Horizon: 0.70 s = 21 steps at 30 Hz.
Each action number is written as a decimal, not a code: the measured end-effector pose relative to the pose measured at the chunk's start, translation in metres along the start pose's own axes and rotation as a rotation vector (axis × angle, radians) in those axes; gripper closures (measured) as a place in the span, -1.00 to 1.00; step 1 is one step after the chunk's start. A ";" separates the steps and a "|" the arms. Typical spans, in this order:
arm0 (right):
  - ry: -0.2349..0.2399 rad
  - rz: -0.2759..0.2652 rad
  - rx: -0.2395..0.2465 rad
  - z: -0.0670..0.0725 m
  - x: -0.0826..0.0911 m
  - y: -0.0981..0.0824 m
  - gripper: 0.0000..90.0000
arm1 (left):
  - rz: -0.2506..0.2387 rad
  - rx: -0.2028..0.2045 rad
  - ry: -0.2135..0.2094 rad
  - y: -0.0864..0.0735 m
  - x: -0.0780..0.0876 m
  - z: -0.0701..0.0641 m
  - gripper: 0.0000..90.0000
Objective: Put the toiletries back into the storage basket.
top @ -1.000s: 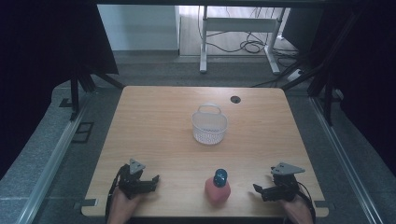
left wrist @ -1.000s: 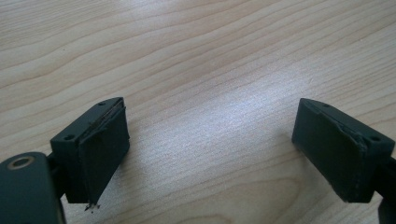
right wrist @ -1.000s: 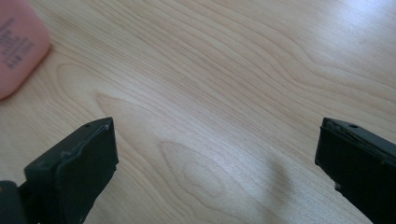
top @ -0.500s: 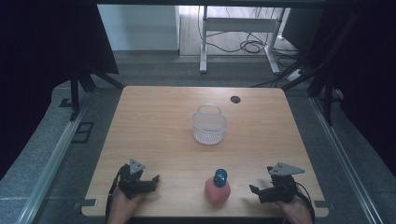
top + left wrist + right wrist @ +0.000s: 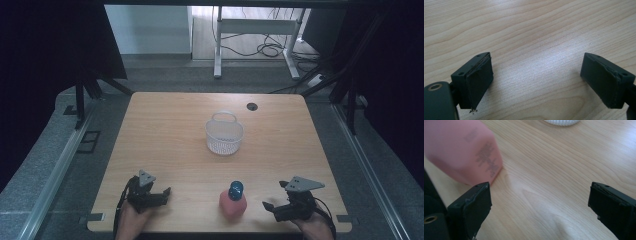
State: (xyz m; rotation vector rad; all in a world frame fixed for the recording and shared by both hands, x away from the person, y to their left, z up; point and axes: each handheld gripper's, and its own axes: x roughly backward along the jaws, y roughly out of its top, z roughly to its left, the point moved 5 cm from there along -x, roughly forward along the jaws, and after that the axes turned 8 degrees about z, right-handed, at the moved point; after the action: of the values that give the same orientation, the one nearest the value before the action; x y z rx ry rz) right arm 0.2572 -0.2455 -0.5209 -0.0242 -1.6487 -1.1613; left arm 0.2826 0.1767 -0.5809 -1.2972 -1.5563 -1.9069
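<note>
**Bench inventory: bottle awaiting pickup**

Item 1: pink squat plastic bottle with a blue cap point(image 5: 233, 202), upright near the bench's point(image 5: 165, 125) six o'clock edge, within your easy reach. Item 2: white perforated plastic basket with a handle point(image 5: 224, 134), at bench centre, twelve o'clock of the bottle and well apart, a likely drop-off. Your right hand-held gripper point(image 5: 268, 205) sits at three o'clock of the bottle, jaws spread, just narrowing, nothing between them; the bottle lies just beside its left jaw. Your left hand-held gripper point(image 5: 165, 191) rests at nine o'clock, jaws spread over bare wood.

Light wooden table point(image 5: 165, 140) with white mesh basket point(image 5: 224, 135) mid-table, pink blue-capped bottle point(image 5: 233, 201) near front edge.
</note>
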 end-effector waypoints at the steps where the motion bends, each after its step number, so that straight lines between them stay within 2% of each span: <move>1: 0.007 -0.003 0.006 0.002 0.001 0.001 -0.89 | 0.000 0.000 0.000 0.000 0.000 0.000 -0.77; 6: 0.036 -0.011 0.028 0.011 0.004 0.005 -0.85 | 0.000 0.001 0.000 0.000 0.000 0.000 -0.77; 12: 0.092 -0.013 0.068 0.025 0.006 0.011 -0.78 | 0.000 0.003 0.001 0.000 0.000 0.000 -0.77; 21: 0.137 -0.029 0.107 0.038 0.008 0.023 -0.67 | 0.000 0.004 0.001 0.000 0.000 0.000 -0.77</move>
State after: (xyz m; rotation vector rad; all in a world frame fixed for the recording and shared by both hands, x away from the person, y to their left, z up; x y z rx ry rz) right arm 0.2385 -0.2108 -0.4982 0.1448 -1.5913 -1.0708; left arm 0.2830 0.1760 -0.5809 -1.2942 -1.5580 -1.9037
